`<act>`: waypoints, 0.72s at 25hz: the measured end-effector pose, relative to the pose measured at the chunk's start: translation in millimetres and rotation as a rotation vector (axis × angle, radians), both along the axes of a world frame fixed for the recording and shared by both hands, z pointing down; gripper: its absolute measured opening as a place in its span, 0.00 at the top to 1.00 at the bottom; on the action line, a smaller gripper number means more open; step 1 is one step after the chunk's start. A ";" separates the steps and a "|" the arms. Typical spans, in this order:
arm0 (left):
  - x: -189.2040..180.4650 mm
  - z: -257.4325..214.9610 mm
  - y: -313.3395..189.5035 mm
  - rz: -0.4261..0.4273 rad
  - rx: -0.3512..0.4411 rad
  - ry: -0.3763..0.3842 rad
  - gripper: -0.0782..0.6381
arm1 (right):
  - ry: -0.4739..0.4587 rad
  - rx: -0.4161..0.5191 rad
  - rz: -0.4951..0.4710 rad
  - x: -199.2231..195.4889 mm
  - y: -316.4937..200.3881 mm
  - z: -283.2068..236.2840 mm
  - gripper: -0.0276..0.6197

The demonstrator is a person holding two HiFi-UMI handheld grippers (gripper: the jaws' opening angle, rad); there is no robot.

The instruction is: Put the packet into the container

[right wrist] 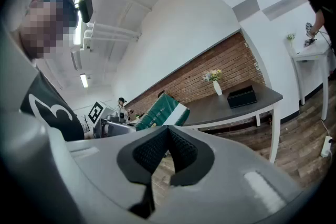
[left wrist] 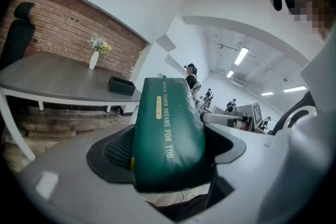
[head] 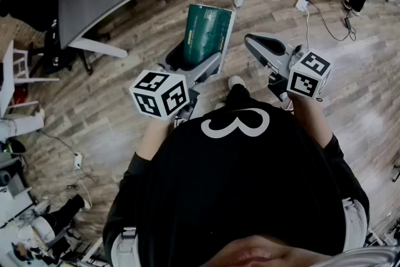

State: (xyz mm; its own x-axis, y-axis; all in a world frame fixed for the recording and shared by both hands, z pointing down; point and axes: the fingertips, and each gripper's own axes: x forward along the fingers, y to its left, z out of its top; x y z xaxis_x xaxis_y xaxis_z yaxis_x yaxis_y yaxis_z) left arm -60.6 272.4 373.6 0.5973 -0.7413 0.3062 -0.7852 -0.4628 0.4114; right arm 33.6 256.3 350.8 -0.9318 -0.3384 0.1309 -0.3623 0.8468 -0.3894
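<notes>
Our left gripper (head: 200, 64) pinches the dark green soft packet (head: 206, 31) aloft at twelve o'clock. Our right gripper (head: 264, 45) is pressed together, empty. The black rectangular container (left wrist: 122, 86) sits on the grey table (left wrist: 47, 78) at ten o'clock, so we judge that carrying and dropping remain.

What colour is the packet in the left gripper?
The packet is dark green, best seen in the left gripper view.
</notes>
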 end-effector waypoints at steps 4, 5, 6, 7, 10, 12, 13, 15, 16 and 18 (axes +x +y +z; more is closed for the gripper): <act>0.4 0.2 -0.8 0.001 0.000 -0.008 0.29 | -0.002 -0.002 0.003 1.0 -1.0 0.2 0.96; 0.8 0.7 -1.3 0.000 0.000 -0.010 0.29 | -0.002 -0.002 0.004 1.5 -1.7 1.0 0.96; 1.2 1.5 -2.0 0.000 0.000 -0.012 0.29 | -0.002 -0.004 0.005 2.1 -2.5 2.0 0.96; 1.6 2.4 -2.7 0.000 -0.001 -0.014 0.29 | -0.003 -0.006 0.005 2.7 -3.5 3.0 0.96; 2.5 3.8 -6.2 -0.003 -0.005 -0.018 0.29 | -0.017 -0.017 0.009 4.8 -8.5 4.3 0.96; 5.2 3.9 -11.3 -0.005 -0.009 -0.018 0.29 | -0.034 -0.034 0.014 8.3 -15.4 4.8 0.96; 7.4 3.9 -14.5 -0.005 -0.011 -0.018 0.29 | -0.038 -0.042 0.017 10.6 -19.5 5.2 0.96; 12.4 4.7 -20.7 -0.006 -0.016 -0.021 0.29 | -0.033 -0.049 0.025 15.5 -27.6 7.1 0.96; 14.6 5.6 -23.7 -0.006 -0.018 -0.024 0.29 | -0.031 -0.053 0.028 17.7 -31.5 8.3 0.95; 18.4 7.4 -31.2 -0.006 -0.025 -0.031 0.29 | -0.043 -0.065 0.029 21.2 -40.6 9.7 0.95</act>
